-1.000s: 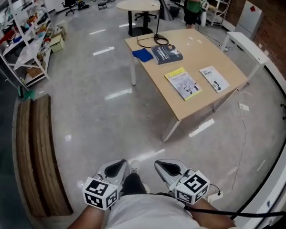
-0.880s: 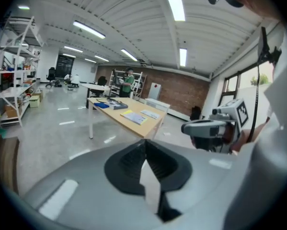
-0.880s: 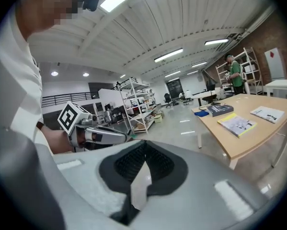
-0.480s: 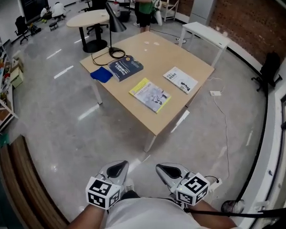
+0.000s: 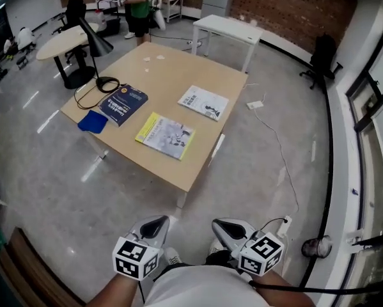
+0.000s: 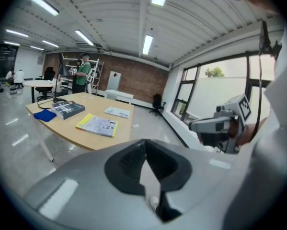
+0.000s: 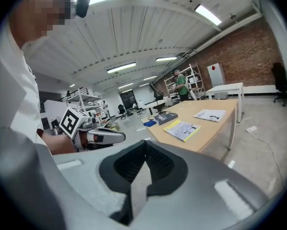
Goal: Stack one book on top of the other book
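Yellow book point(image 5: 165, 135) flat on the wooden tabletop point(image 5: 197, 75), well apart from both tongs, far ahead across bare floor. Dark blue book point(image 5: 123, 103) just left of it, white booklet point(image 5: 204, 102) to its right, none touching. Left tongs point(image 5: 154, 226) and right tongs point(image 5: 226, 228) each pressed together, pinching nothing, held side by side close to the body. Against a second ago: tabletop swung from upper right to upper left of the head view, books unmoved on it. Cover print too small to read.
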Tool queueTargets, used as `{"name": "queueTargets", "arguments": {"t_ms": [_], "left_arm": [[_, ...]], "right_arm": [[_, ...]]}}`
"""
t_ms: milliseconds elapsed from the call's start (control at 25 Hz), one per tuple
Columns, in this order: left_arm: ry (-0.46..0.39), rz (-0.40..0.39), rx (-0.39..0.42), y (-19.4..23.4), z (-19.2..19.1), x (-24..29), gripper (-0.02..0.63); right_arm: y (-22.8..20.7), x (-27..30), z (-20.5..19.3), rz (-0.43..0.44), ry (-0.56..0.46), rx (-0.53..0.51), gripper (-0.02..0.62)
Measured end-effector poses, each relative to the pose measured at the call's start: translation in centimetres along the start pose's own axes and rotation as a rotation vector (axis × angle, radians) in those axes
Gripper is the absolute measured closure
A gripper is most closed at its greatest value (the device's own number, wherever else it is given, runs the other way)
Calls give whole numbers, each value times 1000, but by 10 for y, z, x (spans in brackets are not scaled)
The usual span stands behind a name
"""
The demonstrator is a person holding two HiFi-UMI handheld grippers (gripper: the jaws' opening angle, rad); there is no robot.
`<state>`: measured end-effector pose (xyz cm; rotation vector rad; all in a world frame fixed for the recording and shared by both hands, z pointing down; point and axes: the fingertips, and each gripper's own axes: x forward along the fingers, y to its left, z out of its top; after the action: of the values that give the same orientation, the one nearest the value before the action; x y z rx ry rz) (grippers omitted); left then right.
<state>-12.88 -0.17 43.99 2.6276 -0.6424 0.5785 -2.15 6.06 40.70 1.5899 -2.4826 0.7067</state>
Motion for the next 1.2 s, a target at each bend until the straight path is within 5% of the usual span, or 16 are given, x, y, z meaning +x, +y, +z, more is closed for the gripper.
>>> {"name": "queueTargets", "arguments": {"t_ms": [320, 560, 760, 960, 1200], "left_arm": [[35, -39, 32, -15, 29, 73, 601], [49, -19, -85, -45, 49, 152, 601], [36, 4, -63, -74, 78, 222, 601], [69, 135, -147, -66, 84, 235, 601], [58, 359, -261, -21, 64, 223, 601]], "right_arm": [[-64, -10, 4, -26, -18, 22, 594], [-162, -37, 30, -21, -59, 24, 595], [-243, -62, 44, -9, -49, 18, 594], [-290, -81, 56, 10, 5, 28, 594], [-316, -21, 49, 134, 79, 58, 594]]}}
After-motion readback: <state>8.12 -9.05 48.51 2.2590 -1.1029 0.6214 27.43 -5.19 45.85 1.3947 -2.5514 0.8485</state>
